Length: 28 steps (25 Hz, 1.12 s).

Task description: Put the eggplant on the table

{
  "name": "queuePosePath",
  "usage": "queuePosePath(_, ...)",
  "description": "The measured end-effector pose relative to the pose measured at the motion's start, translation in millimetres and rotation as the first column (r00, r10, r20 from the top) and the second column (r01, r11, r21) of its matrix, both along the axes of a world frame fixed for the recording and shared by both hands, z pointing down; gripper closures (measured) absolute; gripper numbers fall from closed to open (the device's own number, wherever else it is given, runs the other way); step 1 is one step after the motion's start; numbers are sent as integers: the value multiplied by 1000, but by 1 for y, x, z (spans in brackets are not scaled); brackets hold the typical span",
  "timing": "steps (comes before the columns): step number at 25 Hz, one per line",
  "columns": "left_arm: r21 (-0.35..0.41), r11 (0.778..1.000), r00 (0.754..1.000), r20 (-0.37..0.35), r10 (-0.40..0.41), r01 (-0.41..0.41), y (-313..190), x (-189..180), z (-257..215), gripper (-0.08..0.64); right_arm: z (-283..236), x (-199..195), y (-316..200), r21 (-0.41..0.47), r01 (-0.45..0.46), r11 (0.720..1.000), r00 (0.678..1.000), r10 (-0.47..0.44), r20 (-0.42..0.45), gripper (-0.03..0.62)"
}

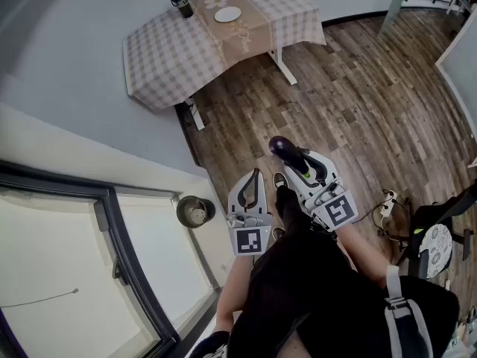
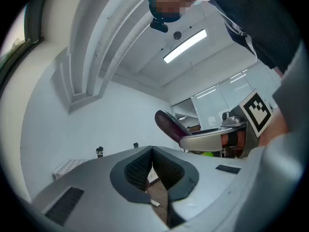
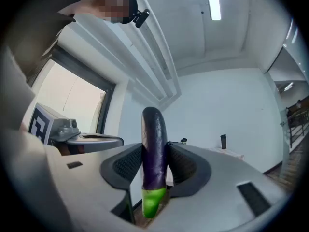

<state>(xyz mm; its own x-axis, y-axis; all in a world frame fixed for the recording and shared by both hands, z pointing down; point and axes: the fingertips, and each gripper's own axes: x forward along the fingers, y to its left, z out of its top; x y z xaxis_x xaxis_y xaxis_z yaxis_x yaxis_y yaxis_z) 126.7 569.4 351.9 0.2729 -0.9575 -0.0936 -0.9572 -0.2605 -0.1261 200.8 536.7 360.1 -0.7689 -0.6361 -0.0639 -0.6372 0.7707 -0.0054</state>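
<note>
A dark purple eggplant with a green stem end stands upright between the pads of my right gripper, which is shut on it. In the right gripper view the eggplant fills the gap between the jaws, stem end down. My left gripper hangs beside it on the left, shut with nothing held; its pads meet at the tips. The left gripper view also catches the eggplant off to the right. The table, under a checked cloth, stands far ahead across the wooden floor.
On the table are a white plate and a dark bottle. A round metal bin sits by the wall at my left. A large window lies lower left. A chair and a power strip are at the right.
</note>
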Motion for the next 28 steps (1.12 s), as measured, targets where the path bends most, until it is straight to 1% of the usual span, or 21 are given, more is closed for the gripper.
queuePosePath(2, 5, 1000, 1000, -11, -9, 9, -14, -6, -4, 571, -1, -4, -16, -1, 4, 1000, 1000, -4, 3, 423)
queuePosePath(4, -1, 1000, 1000, 4, -8, 8, -30, -13, -2, 571, 0, -10, -34, -6, 8, 1000, 1000, -8, 12, 423)
queuePosePath(5, -5, 1000, 1000, 10, -7, 7, -40, -17, -1, 571, 0, -14, -45, -9, 12, 1000, 1000, -12, 21, 423)
queuePosePath(9, -1, 1000, 1000, -7, -10, 10, -83, -36, -4, 569, -3, -30, -84, -31, 45, 998, 996, -43, 81, 422)
queuePosePath(12, -15, 1000, 1000, 28, 8, -7, -120, -44, -4, 571, -8, -38, -118, -27, 53, 998, 994, -51, 97, 422)
queuePosePath(14, -12, 1000, 999, 34, 17, -17, -147, -46, -7, 571, -11, -42, -144, -14, 50, 999, 994, -48, 93, 422)
queuePosePath(16, -5, 1000, 999, 36, 25, -24, -176, -47, -10, 571, -13, -43, -172, -11, 42, 999, 994, -40, 97, 423)
queuePosePath(19, 0, 1000, 1000, 12, 26, -26, -218, -46, -15, 571, -14, -42, -212, -19, 31, 999, 994, -29, 103, 422)
queuePosePath(22, -5, 999, 999, 18, 31, -31, -250, -40, -15, 571, -13, -37, -246, -27, 32, 999, 994, -28, 107, 422)
queuePosePath(25, 7, 999, 999, 15, 32, -32, -268, -28, -17, 571, -11, -27, -271, -34, 30, 999, 993, -26, 116, 422)
queuePosePath(28, -4, 1000, 1000, 21, 15, -15, -276, -25, -13, 570, -7, -23, -285, -44, 31, 999, 992, -25, 125, 422)
